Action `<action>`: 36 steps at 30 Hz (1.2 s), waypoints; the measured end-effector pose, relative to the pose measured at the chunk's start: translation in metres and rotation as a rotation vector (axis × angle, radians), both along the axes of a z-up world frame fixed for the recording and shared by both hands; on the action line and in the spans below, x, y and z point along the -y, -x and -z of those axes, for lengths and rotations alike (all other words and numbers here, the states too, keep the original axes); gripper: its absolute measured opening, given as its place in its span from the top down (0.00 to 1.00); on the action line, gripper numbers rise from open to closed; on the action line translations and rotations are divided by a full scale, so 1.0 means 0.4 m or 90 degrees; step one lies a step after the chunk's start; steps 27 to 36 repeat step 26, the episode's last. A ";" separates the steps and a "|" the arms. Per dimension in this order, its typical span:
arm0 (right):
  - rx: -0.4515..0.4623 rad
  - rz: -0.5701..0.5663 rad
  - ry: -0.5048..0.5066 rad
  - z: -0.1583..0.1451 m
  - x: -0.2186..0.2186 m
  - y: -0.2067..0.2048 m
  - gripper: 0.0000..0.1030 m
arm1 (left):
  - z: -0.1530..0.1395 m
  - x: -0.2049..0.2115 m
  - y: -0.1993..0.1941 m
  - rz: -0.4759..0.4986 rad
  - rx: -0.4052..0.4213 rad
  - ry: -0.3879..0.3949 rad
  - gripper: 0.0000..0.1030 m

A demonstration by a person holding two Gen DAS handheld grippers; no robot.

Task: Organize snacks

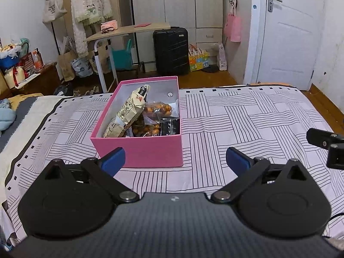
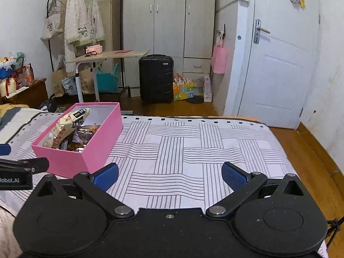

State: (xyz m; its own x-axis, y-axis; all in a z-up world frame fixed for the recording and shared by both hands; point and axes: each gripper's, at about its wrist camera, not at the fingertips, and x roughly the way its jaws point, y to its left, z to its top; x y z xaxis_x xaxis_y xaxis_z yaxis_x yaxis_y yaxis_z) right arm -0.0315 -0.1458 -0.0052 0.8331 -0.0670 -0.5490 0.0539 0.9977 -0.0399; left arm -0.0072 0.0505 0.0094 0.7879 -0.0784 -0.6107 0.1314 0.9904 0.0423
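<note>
Left gripper [image 1: 175, 161] jaws wide apart, holding nothing; right gripper [image 2: 169, 177] jaws likewise wide and empty. Pink box [image 1: 148, 150] just beyond left jaws, reaching the bed's [image 1: 247, 118] far edge, snacks [image 1: 129, 111] inside.

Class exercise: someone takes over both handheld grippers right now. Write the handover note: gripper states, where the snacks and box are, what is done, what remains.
Left gripper: open, empty, just in front of the pink box.
Right gripper: open, empty, over bare bedsheet to the right of the box.
Box sits on the bed, no lid on it. Inside: a tall beige snack bag leaning on the left wall, packs of orange-brown snacks, a dark packet.
Done: the snacks in view are all in the box.
Left: no loose snacks visible on the sheet; perhaps settle the leaning bag. No lid in view.
</note>
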 end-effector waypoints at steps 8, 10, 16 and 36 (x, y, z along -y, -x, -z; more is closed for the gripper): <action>-0.011 0.004 0.000 0.011 0.012 -0.005 0.00 | -0.002 -0.004 0.001 -0.012 0.001 -0.004 0.01; -0.012 0.003 0.000 0.014 0.012 -0.006 0.00 | -0.003 -0.006 0.000 -0.010 -0.002 -0.001 0.01; -0.017 0.002 0.004 0.018 0.009 -0.009 0.00 | -0.005 -0.015 -0.001 -0.012 0.001 0.007 0.01; -0.019 0.004 0.003 0.018 0.017 -0.013 0.00 | -0.003 -0.017 -0.005 -0.014 -0.003 0.008 0.01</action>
